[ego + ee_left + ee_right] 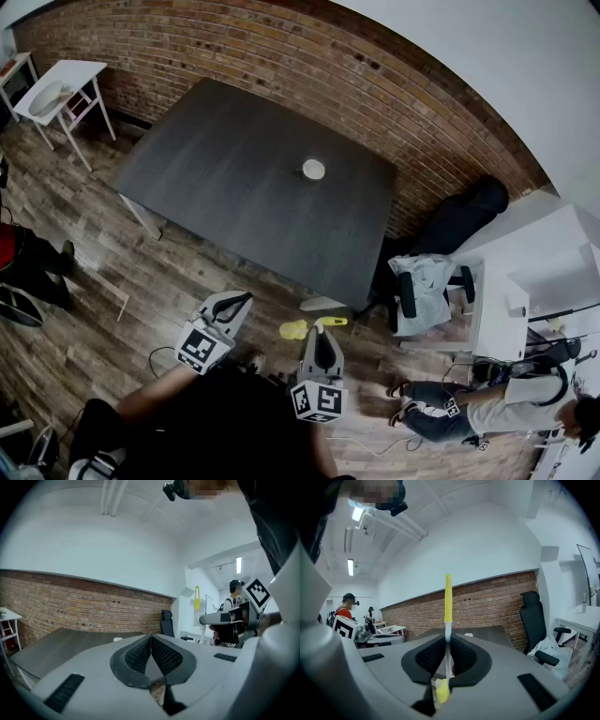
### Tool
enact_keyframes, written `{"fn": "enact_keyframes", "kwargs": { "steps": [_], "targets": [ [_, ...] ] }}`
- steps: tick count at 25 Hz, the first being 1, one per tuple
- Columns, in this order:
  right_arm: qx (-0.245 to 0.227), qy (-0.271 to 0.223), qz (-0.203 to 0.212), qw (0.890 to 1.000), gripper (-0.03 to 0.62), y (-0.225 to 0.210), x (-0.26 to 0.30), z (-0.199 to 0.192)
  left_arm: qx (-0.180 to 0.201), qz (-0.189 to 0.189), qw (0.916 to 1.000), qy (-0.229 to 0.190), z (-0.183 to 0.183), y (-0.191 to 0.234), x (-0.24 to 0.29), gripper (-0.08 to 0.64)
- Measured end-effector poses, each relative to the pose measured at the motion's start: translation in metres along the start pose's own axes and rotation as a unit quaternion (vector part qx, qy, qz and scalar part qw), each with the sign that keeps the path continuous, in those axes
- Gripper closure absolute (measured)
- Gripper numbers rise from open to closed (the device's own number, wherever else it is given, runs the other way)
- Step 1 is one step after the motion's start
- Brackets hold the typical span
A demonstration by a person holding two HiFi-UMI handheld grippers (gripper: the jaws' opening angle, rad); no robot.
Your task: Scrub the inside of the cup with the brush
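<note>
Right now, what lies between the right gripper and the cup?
Head view: bare table, then wood floor, between cup and right gripper, shut on the brush.

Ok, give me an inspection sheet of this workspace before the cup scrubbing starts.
Surface: dark table, only the cup on it.
Job's things: white cup on the table, away from both grippers; yellow brush held in the right gripper.
Clutter: nothing seen on the table.
Grippers: left gripper shut, empty; right gripper shut on the brush.
Cables: thin cable on the floor.
Surroundings: brick wall, office chair, seated person.
</note>
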State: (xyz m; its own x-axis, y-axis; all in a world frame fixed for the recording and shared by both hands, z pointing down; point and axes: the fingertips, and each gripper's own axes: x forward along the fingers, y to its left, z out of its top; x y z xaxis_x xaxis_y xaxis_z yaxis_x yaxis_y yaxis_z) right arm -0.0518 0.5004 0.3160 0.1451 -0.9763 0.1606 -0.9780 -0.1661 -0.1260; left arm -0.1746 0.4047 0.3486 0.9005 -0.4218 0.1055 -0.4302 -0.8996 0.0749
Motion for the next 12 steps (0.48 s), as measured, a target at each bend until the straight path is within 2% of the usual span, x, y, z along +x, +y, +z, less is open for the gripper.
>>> {"fn": "enact_keyframes", "kwargs": {
  "steps": [12],
  "targets": [
    [-0.002,-0.002,0.007,1.0,0.541,0.003,-0.0074,-0.0004,0.001,0.005,1.0,-0.002,-0.0023,-0.0076,-0.0066,0.526]
  ]
}}
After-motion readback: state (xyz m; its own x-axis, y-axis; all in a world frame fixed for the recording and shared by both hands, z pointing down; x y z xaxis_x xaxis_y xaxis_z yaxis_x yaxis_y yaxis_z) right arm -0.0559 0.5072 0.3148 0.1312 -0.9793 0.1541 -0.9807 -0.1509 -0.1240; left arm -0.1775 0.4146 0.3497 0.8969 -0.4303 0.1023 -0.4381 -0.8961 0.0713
